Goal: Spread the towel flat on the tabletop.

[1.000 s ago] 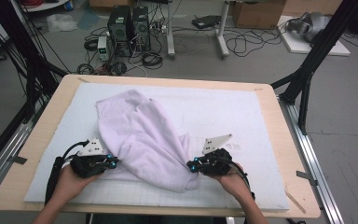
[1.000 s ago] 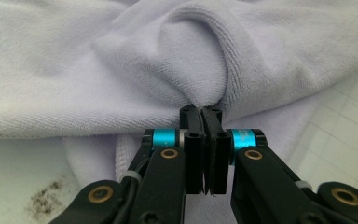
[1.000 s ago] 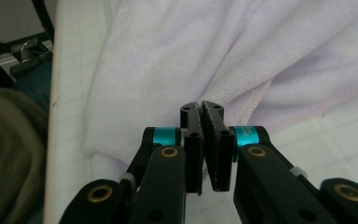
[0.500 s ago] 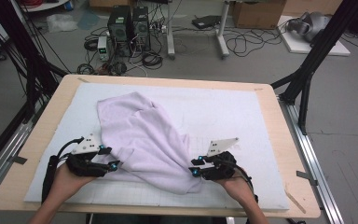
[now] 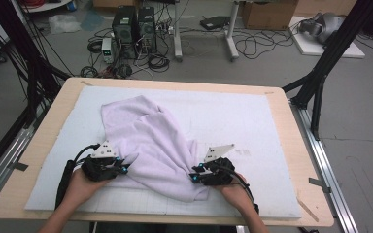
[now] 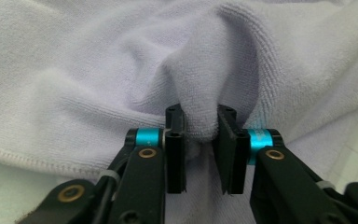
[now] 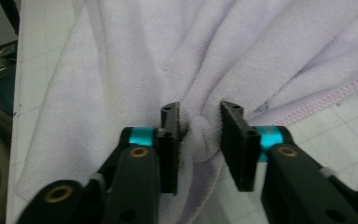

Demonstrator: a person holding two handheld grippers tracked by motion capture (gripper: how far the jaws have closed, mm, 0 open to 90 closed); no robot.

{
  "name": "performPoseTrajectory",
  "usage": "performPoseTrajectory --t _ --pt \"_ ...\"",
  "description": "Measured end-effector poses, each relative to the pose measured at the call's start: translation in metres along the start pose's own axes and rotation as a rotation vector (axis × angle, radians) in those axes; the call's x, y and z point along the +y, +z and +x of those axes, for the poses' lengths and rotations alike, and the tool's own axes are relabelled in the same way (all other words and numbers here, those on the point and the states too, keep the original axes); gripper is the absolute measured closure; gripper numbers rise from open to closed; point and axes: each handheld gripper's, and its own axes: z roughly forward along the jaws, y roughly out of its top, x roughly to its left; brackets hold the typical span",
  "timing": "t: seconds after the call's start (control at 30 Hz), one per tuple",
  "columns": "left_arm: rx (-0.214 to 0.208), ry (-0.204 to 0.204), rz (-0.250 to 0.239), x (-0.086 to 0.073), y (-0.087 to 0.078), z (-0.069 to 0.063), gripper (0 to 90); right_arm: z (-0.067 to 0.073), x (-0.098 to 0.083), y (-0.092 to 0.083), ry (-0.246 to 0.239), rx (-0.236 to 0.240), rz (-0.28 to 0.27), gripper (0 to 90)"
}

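A pale lilac towel [image 5: 150,141] lies crumpled on the white mat [image 5: 243,111], running from far left to near centre. My left gripper [image 5: 125,166] is at its near left edge. In the left gripper view its jaws [image 6: 199,116] have just been closing and pinch a raised fold of the towel [image 6: 98,70]. At the near right edge, my right gripper [image 5: 193,176] has also just been closing. Its jaws [image 7: 199,114] squeeze a bunched ridge of the towel [image 7: 168,56] close to the stitched hem [image 7: 326,100].
The mat covers a wooden table [image 5: 296,145] with bare mat to the right of the towel. A metal rail [image 5: 328,165] runs along the right side. Computers and cables [image 5: 136,29] sit on the floor beyond the far edge.
Both hands have shifted only slightly at the towel's near edges. The towel lies much as it did.
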Motion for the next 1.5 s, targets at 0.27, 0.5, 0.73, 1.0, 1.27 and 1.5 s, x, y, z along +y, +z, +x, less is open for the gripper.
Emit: performPoseTrajectory --t 0.27,0.5,0.73,1.0,1.27,1.5 --pt "0.01 -0.002 0.014 0.002 -0.007 -0.005 77.3 0.005 0.001 -0.003 -0.017 0.02 0.012 83.0" --pt "0.013 0.001 0.002 0.001 -0.022 -0.011 77.4 0.015 0.001 -0.009 -0.033 0.049 0.007 83.2" --pt "-0.005 0.017 -0.017 -0.004 -0.034 -0.02 77.5 0.029 0.0 -0.014 -0.047 0.081 -0.004 83.4" --pt "-0.017 0.027 -0.028 -0.013 -0.051 -0.028 72.2 0.043 -0.001 -0.022 -0.055 0.113 -0.024 77.8" --pt "0.011 -0.014 -0.086 -0.002 -0.06 -0.015 48.5 0.033 0.01 -0.032 -0.007 0.066 -0.082 59.3" --pt "0.049 -0.043 -0.084 0.005 -0.041 0.004 40.2 0.008 0.024 -0.019 0.001 0.011 -0.067 49.3"
